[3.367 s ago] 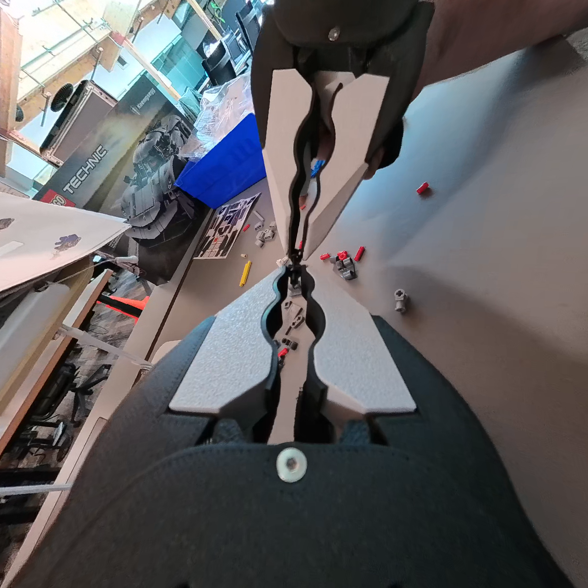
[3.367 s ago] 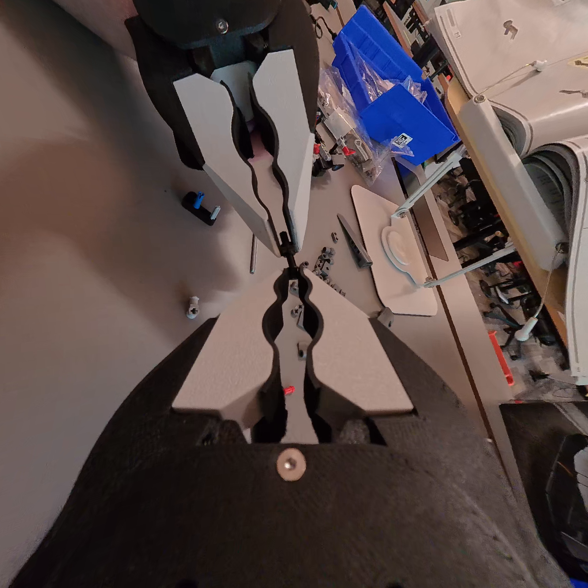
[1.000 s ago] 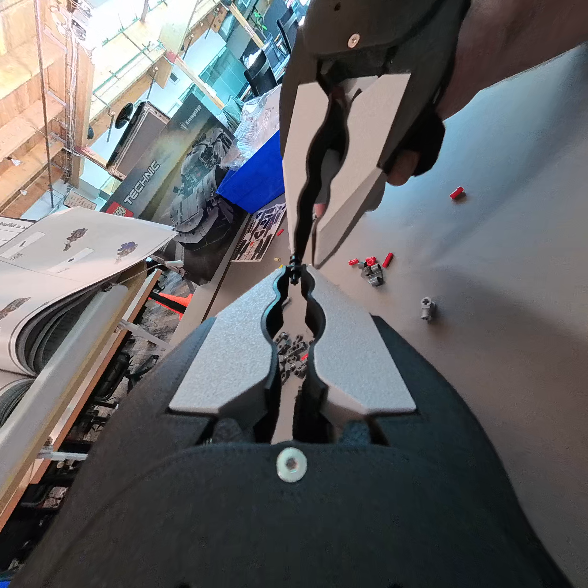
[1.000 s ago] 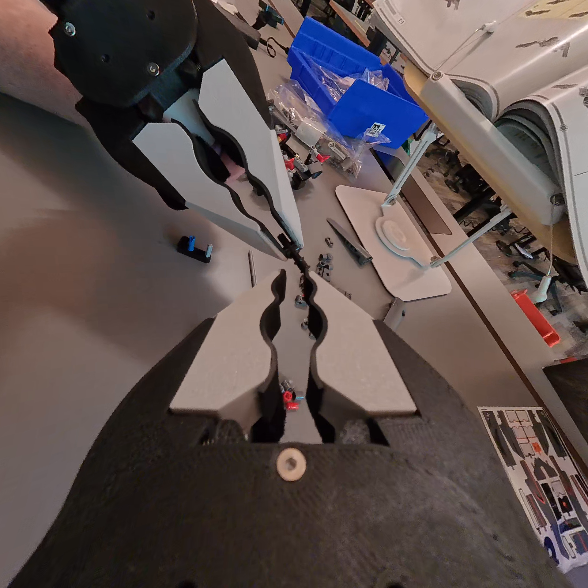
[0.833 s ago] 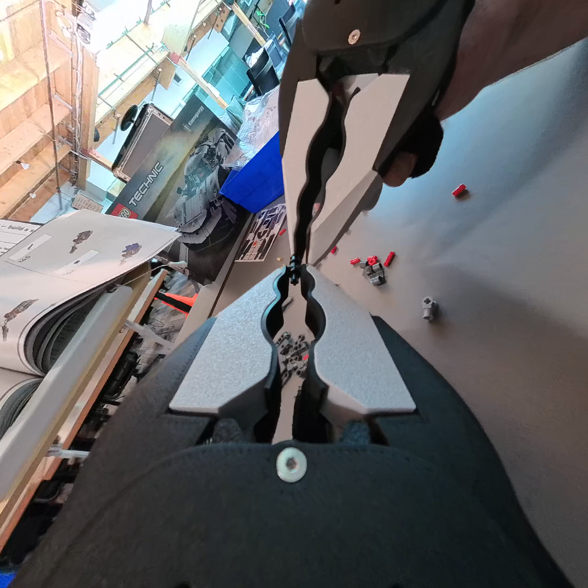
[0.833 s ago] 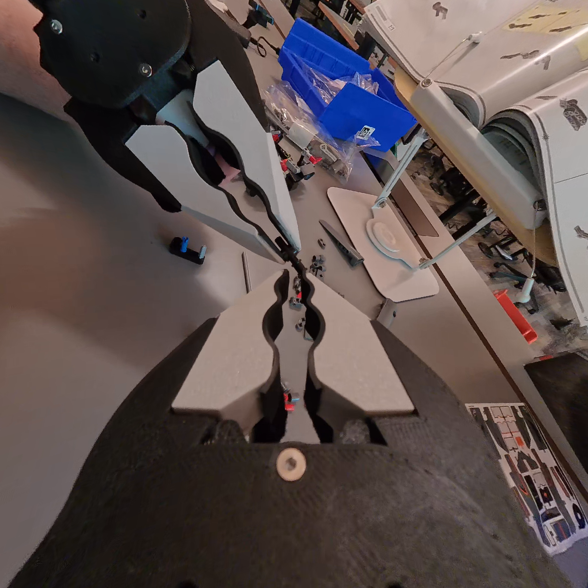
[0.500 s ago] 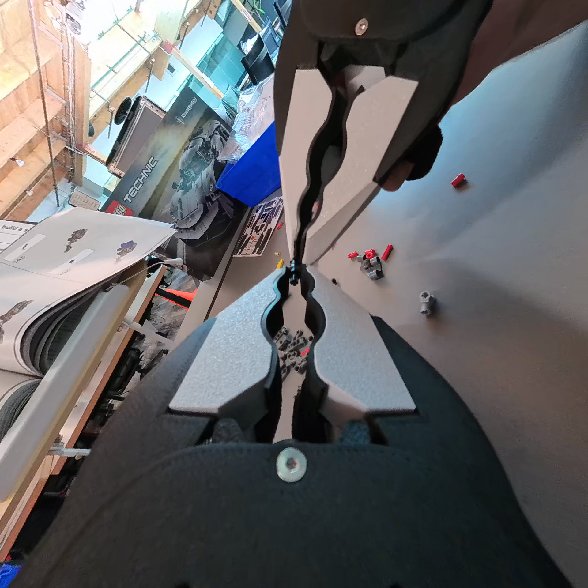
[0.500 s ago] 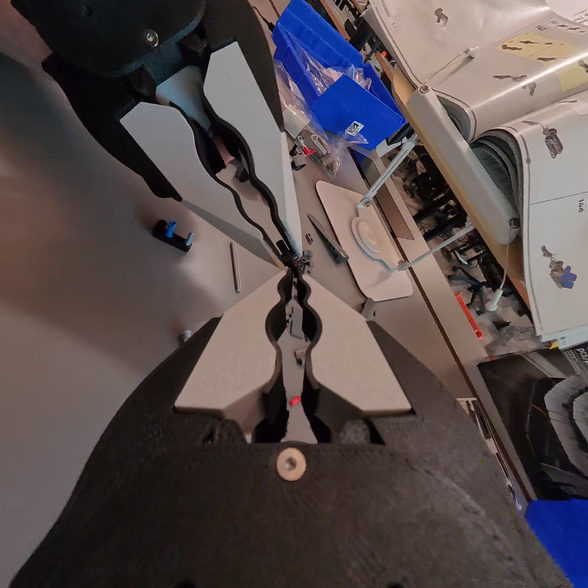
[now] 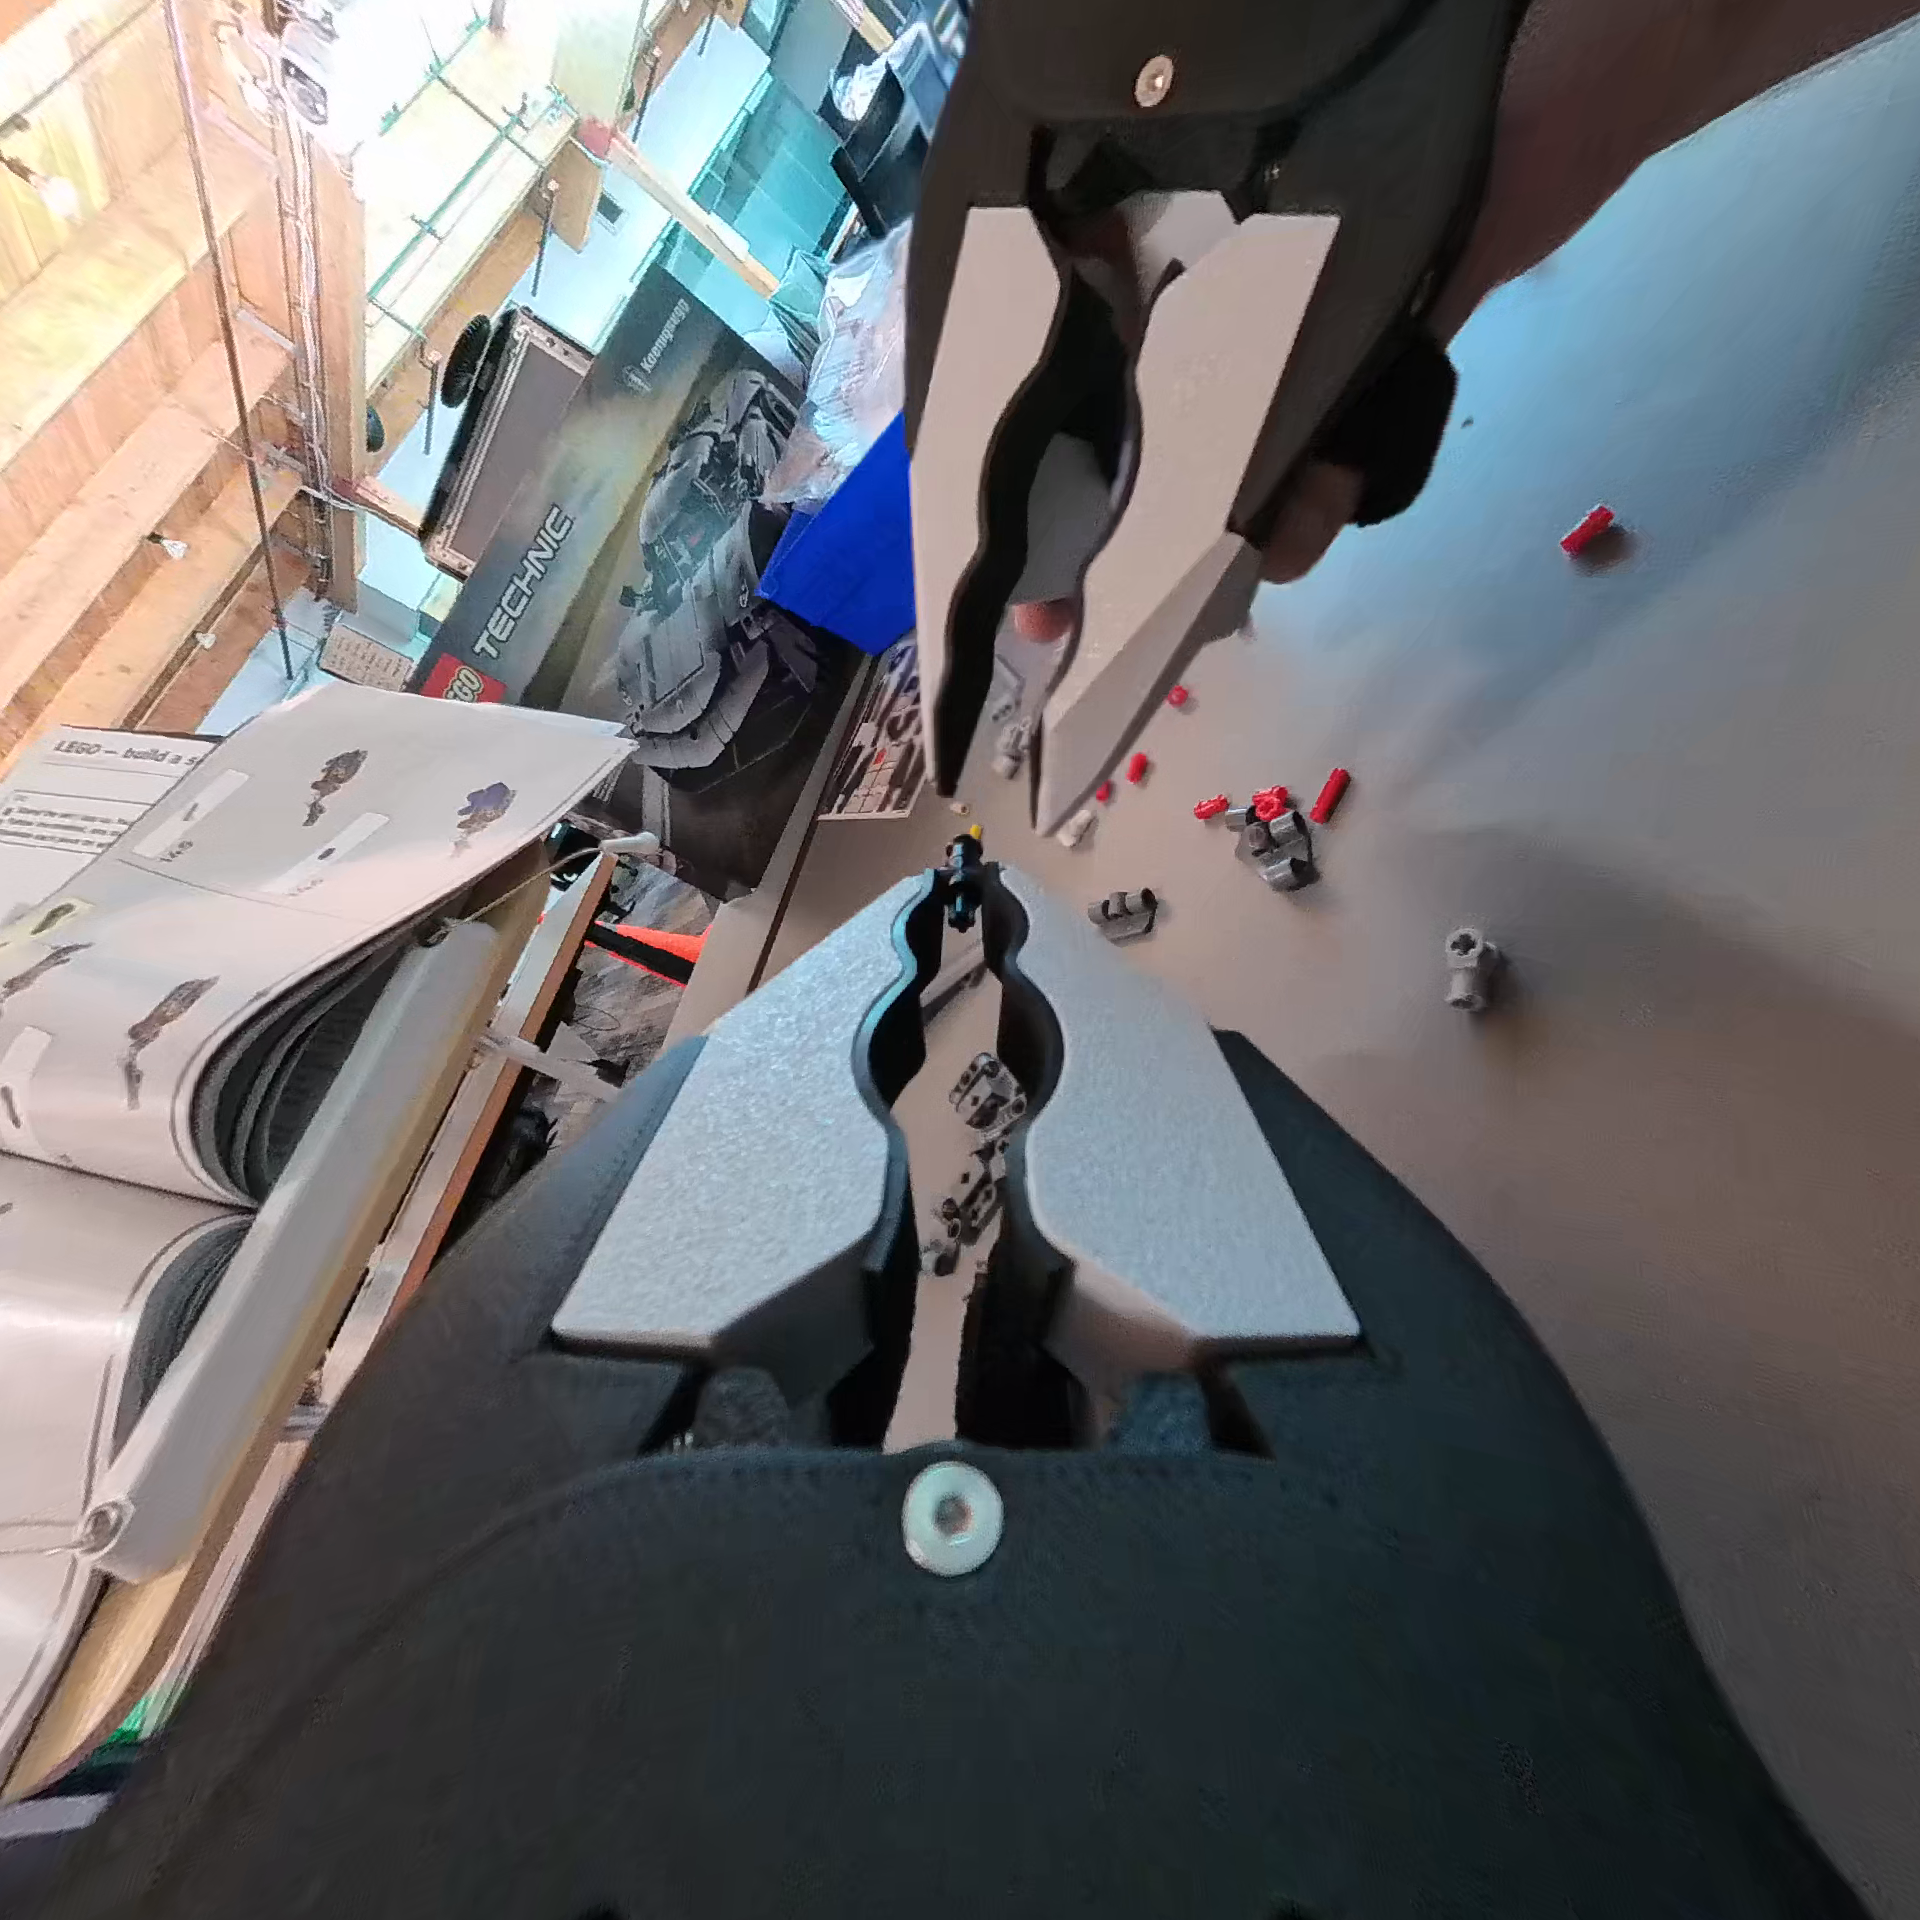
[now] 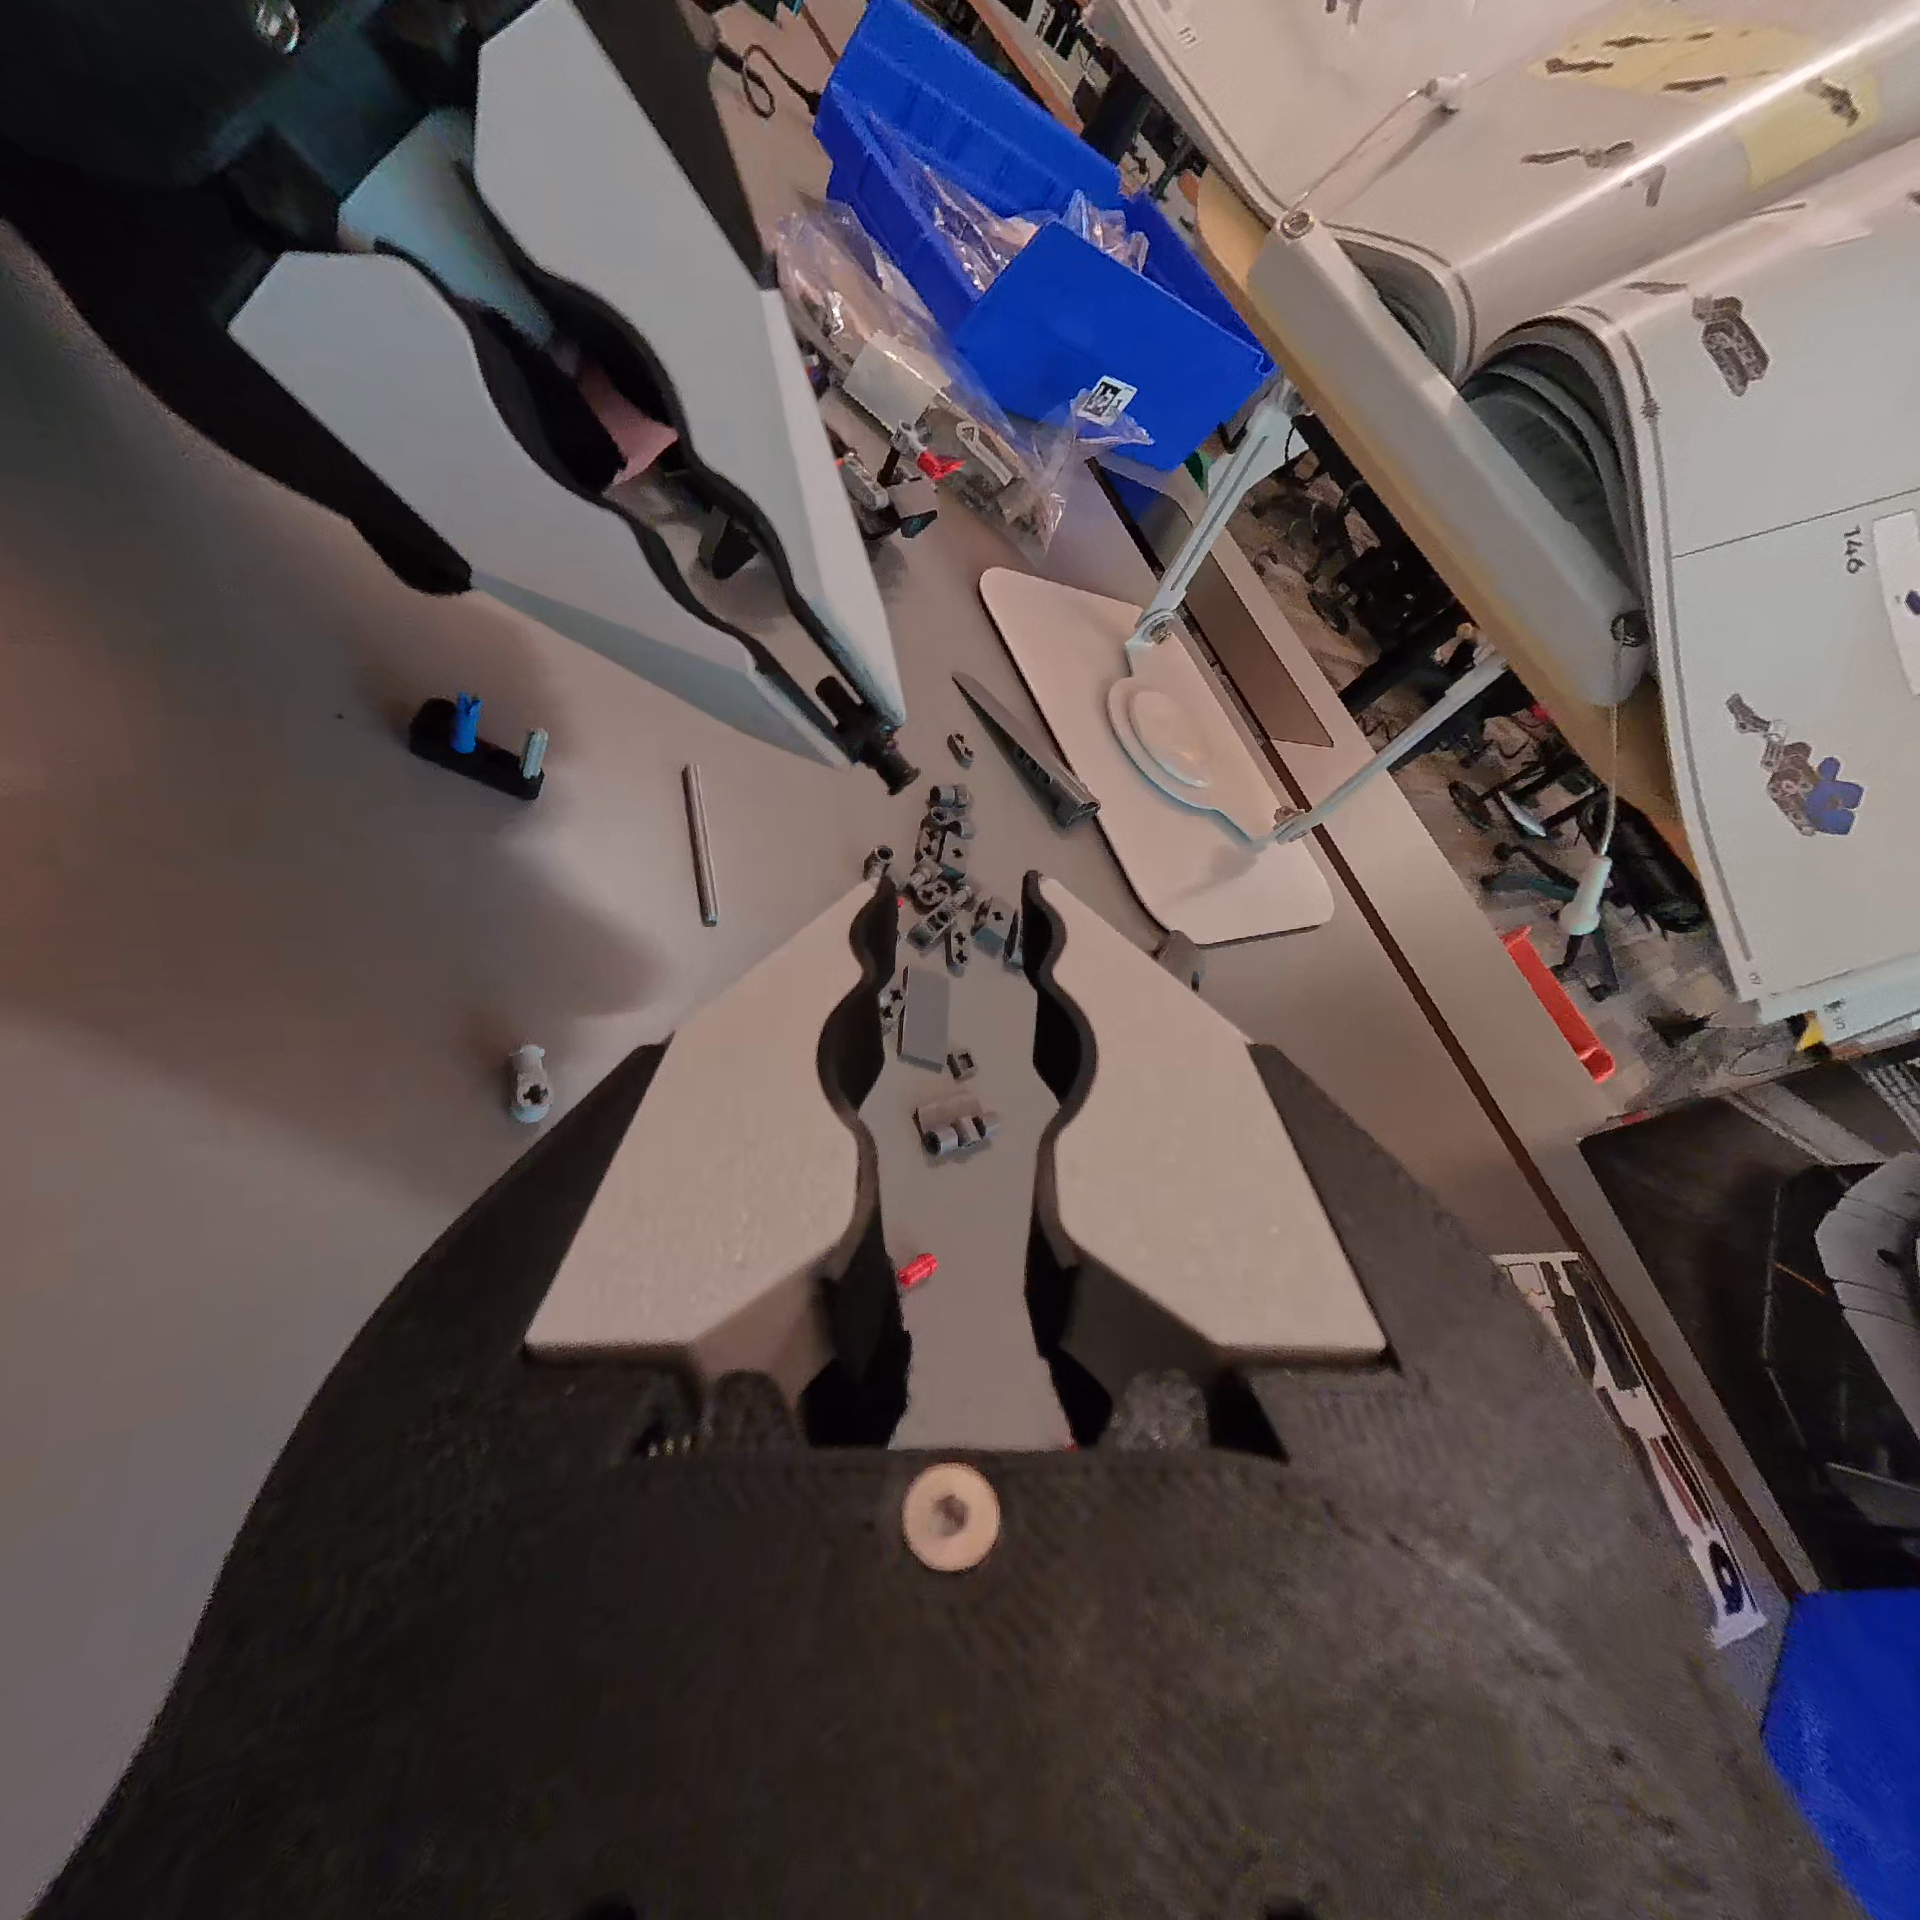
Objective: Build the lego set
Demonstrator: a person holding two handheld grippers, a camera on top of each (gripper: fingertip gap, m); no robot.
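Observation:
My left gripper [image 9: 964,883] is shut on a small black pin [image 9: 961,878] that sticks out past its tips, above the grey table [image 9: 1558,1039]. The right wrist view shows the same pin [image 10: 871,750] clamped at the left gripper's tips [image 10: 857,732] at upper left. My right gripper [image 10: 956,894] is open and empty, over a pile of small grey pieces [image 10: 940,883] on the table. In the left wrist view the right gripper [image 9: 997,805] hangs open just beyond the pin, not touching it.
Red pins [image 9: 1268,805] and grey connectors [image 9: 1470,966] lie scattered on the table. A grey axle [image 10: 701,842], a black piece with a blue pin [image 10: 473,748], a dark long piece [image 10: 1023,764], a white lamp base [image 10: 1143,748], a parts bag [image 10: 935,416] and blue bins [image 10: 1039,260] lie beyond. My left and right fingertips are right by each other.
The right gripper's tips met the left gripper's tips at the black pin, then opened and drew back. The pin stays in the left gripper's grasp.

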